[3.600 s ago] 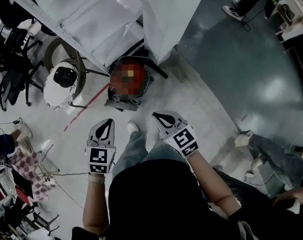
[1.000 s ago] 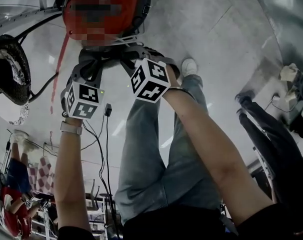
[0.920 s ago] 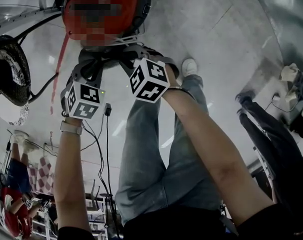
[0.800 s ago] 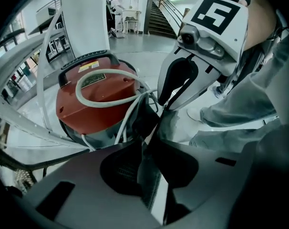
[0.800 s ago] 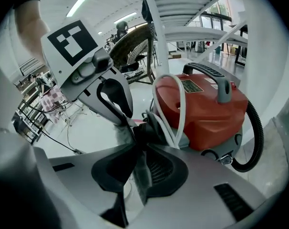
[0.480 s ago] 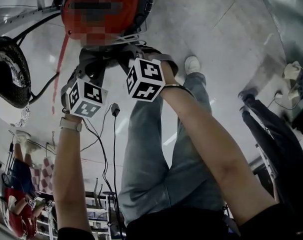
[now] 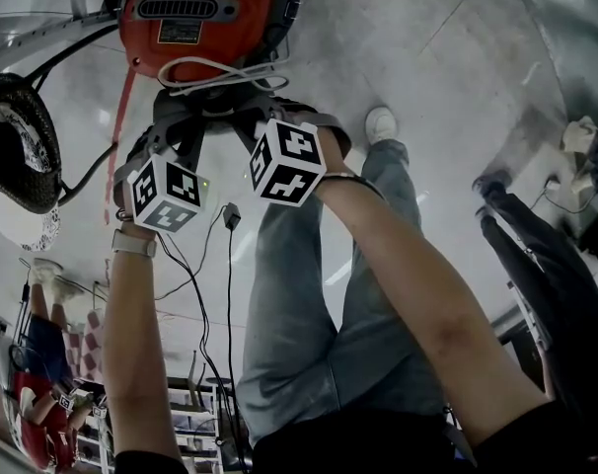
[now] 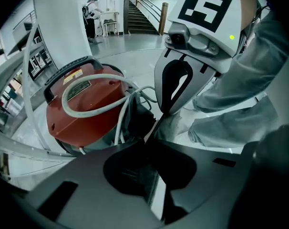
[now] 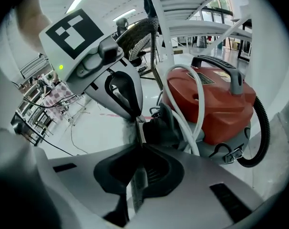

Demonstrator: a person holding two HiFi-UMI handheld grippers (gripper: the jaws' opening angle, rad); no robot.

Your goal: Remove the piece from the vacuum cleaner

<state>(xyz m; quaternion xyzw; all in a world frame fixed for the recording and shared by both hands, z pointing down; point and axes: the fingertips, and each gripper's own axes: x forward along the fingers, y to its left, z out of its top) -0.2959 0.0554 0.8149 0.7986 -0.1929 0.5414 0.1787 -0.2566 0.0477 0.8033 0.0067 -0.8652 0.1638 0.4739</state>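
My left forearm (image 7: 133, 344) and right forearm (image 7: 408, 275) stretch straight down and ahead, bringing my left gripper (image 7: 171, 126) and right gripper (image 7: 248, 117) almost tip to tip at the near side of the vacuum cleaner (image 7: 195, 18) (a smooth, rounded red plastic shell); both pairs of jaws are pressed closed, their points meeting at the edge of the dark piece (image 7: 208, 115). That piece is matt, dark grey and blocky; it sits against the vacuum's grey base, just under a loop of glossy white cord (image 7: 220, 72), on the pale polished floor (image 7: 447, 87).
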